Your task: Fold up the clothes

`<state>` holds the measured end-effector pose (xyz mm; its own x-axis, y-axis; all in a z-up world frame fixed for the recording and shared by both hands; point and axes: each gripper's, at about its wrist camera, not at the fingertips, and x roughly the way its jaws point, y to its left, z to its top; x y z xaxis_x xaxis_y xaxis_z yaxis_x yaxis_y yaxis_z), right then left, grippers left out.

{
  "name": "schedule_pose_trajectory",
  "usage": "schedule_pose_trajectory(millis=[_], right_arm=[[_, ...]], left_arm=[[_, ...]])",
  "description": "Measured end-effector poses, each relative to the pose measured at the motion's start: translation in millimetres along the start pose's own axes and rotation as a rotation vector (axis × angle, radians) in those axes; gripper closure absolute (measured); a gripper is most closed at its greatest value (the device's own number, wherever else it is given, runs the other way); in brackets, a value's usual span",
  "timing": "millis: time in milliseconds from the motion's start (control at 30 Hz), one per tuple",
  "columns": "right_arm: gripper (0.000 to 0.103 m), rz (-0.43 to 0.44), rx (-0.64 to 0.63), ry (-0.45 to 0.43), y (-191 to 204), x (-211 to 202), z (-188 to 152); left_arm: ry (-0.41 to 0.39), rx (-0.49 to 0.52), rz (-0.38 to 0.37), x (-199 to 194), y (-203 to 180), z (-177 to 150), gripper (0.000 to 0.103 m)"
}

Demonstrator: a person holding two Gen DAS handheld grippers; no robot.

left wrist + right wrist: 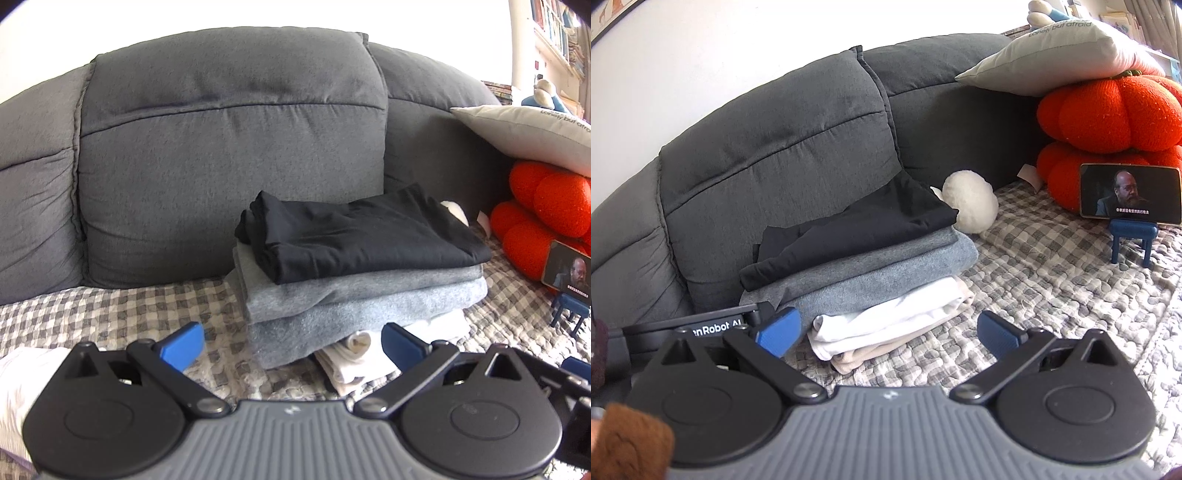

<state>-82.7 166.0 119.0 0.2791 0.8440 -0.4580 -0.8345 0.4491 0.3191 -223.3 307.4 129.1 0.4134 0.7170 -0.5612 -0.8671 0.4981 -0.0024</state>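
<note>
A stack of folded clothes rests on the checkered cover against the sofa back. A black garment (354,236) (857,229) lies on top, two grey garments (351,299) (886,269) under it, and white and cream pieces (354,354) (886,325) at the bottom. My left gripper (291,345) is open just in front of the stack, nothing between its blue pads. My right gripper (888,332) is open too, its jaws spread around the near corner of the white pieces without touching them. The left gripper's body (701,325) shows at the left of the right wrist view.
The dark grey sofa back (229,147) rises behind the stack. A white plush ball (969,203) sits beside the stack's far end. Orange pumpkin cushions (1108,114) under a grey pillow (1060,55) fill the right corner. A phone (1130,194) stands on a small blue stand (1132,240). White cloth (22,391) lies at left.
</note>
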Motion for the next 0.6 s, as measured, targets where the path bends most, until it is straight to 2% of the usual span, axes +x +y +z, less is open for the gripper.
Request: schedule_pose_trajectory(millis=[200, 600], right_arm=[[0.0, -0.01, 0.049, 0.011, -5.7, 3.6, 0.3], [0.0, -0.012, 0.028, 0.012, -4.6, 3.5, 0.5]], left_arm=[[0.014, 0.0, 0.01, 3.3, -0.7, -1.2, 0.001], [0.047, 0.028, -0.004, 4.3, -6.3, -2.9, 0.001]])
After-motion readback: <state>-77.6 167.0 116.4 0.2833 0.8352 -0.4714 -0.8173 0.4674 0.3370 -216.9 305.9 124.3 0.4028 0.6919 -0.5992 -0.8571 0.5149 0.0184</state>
